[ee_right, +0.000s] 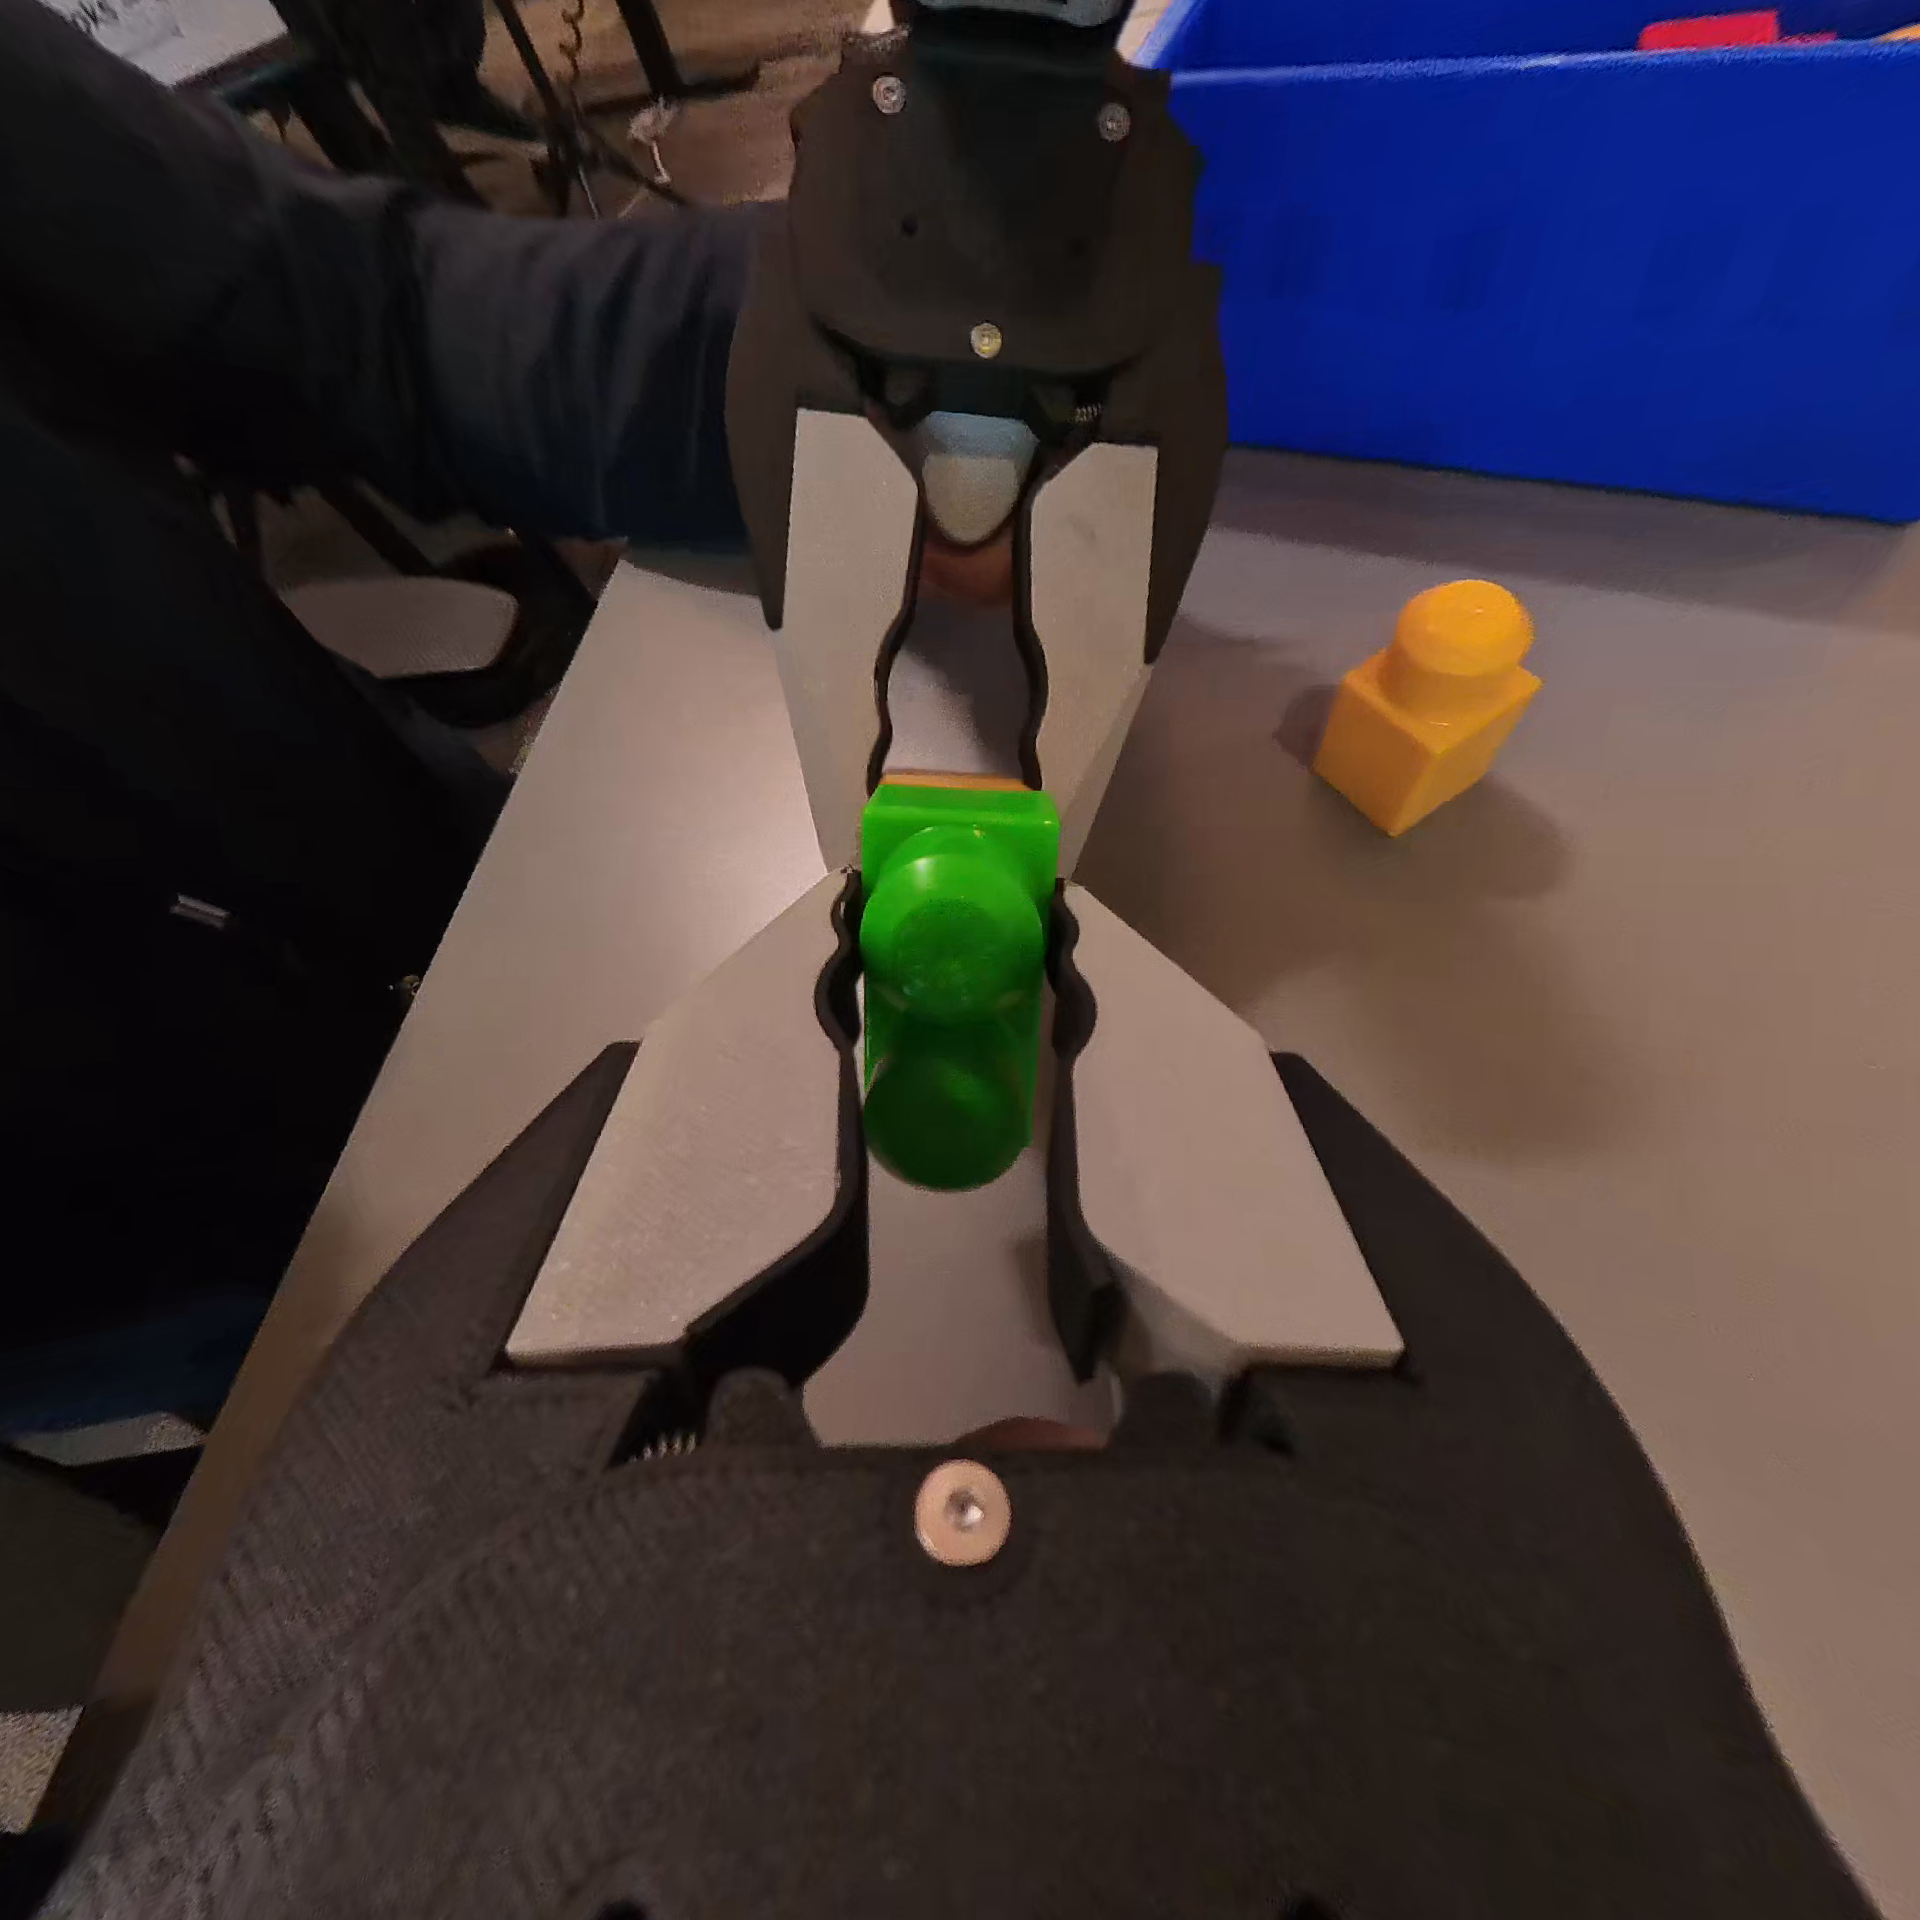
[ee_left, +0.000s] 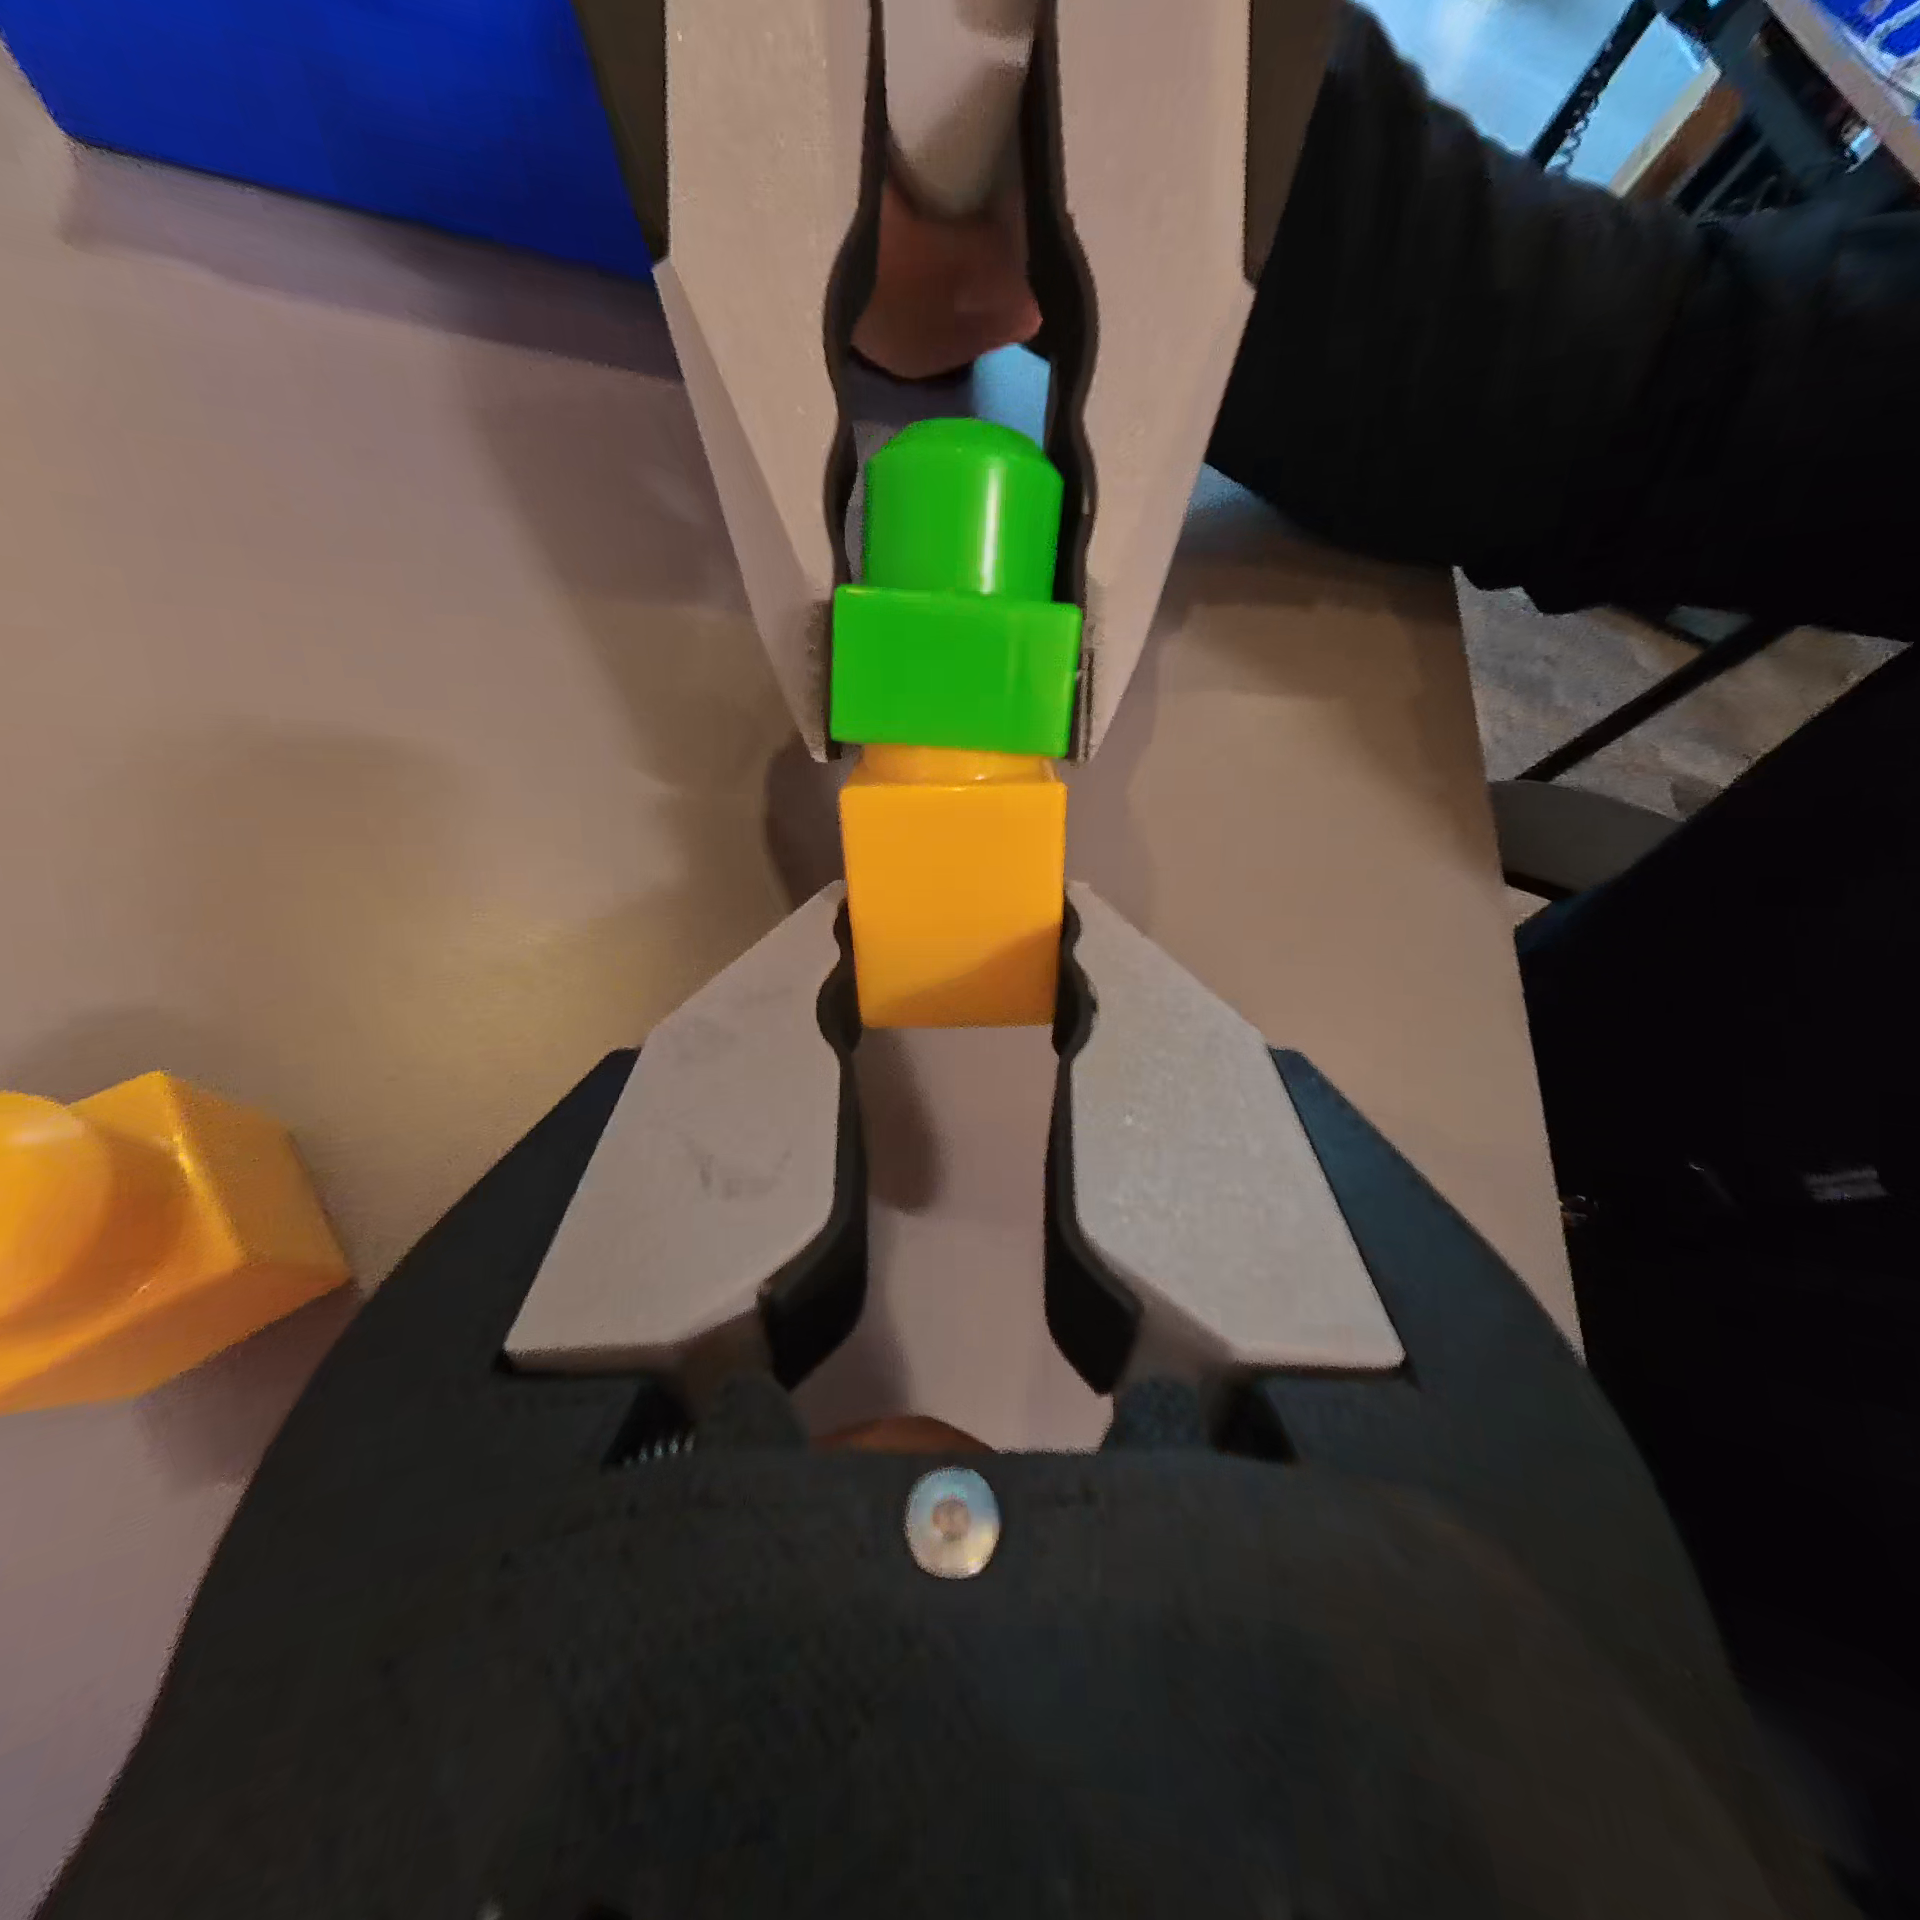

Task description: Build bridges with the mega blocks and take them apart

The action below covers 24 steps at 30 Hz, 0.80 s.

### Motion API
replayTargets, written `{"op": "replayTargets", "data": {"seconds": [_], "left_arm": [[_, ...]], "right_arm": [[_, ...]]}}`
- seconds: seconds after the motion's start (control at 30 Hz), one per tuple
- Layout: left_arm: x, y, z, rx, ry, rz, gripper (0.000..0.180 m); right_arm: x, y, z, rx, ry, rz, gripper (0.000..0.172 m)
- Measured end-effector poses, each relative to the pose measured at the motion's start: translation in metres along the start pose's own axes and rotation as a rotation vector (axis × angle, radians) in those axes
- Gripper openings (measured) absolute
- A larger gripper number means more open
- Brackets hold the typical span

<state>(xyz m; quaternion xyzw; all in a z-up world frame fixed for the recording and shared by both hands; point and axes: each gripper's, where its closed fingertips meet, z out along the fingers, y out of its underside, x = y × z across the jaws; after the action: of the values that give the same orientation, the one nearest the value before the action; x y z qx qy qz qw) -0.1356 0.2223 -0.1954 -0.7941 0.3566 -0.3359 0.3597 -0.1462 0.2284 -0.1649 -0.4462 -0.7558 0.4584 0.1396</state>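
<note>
In the left wrist view my left gripper (ee_left: 954, 920) is shut on an orange block (ee_left: 951, 894), with both pads pressed on its sides. The orange block's stud sits in the underside of a green block (ee_left: 954, 675); a thin strip of the stud shows between them. My right gripper (ee_left: 954, 738) comes from the far side and is shut on the green block. In the right wrist view my right gripper (ee_right: 951, 914) grips the green block (ee_right: 951, 935), which has two studs. The left gripper (ee_right: 954, 831) faces it, and only a sliver of the orange block (ee_right: 951, 779) shows.
A loose orange block (ee_left: 156, 1236) lies on the grey table (ee_left: 312, 623); it also shows in the right wrist view (ee_right: 1429, 707). A blue bin (ee_right: 1558, 260) stands at the table's back. A person's dark sleeve (ee_right: 364, 343) and the table edge are close by. My left and right fingertips are right by each other.
</note>
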Motion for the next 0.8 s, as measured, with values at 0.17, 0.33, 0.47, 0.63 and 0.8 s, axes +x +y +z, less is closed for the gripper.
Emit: {"op": "replayTargets", "data": {"seconds": [0.17,0.33,0.47,0.63,0.8], "left_arm": [[0.008,0.006,0.012,-0.037,0.042,0.011,0.033],[0.018,0.008,0.018,-0.062,0.063,0.054,0.033],[0.017,0.011,0.019,-0.082,0.05,0.065,0.033],[0.004,0.009,0.017,-0.079,-0.032,0.07,0.032],[0.0,0.013,0.021,-0.108,-0.073,0.083,0.032]], "right_arm": [[-0.008,0.017,-0.001,-0.113,0.002,-0.047,0.031],[-0.021,0.025,-0.001,-0.148,-0.059,-0.074,0.031],[-0.021,0.03,0.001,-0.179,-0.05,-0.096,0.031],[-0.009,0.026,0.002,-0.128,-0.042,0.028,0.032],[-0.008,0.032,0.005,-0.127,-0.077,0.086,0.032]]}}
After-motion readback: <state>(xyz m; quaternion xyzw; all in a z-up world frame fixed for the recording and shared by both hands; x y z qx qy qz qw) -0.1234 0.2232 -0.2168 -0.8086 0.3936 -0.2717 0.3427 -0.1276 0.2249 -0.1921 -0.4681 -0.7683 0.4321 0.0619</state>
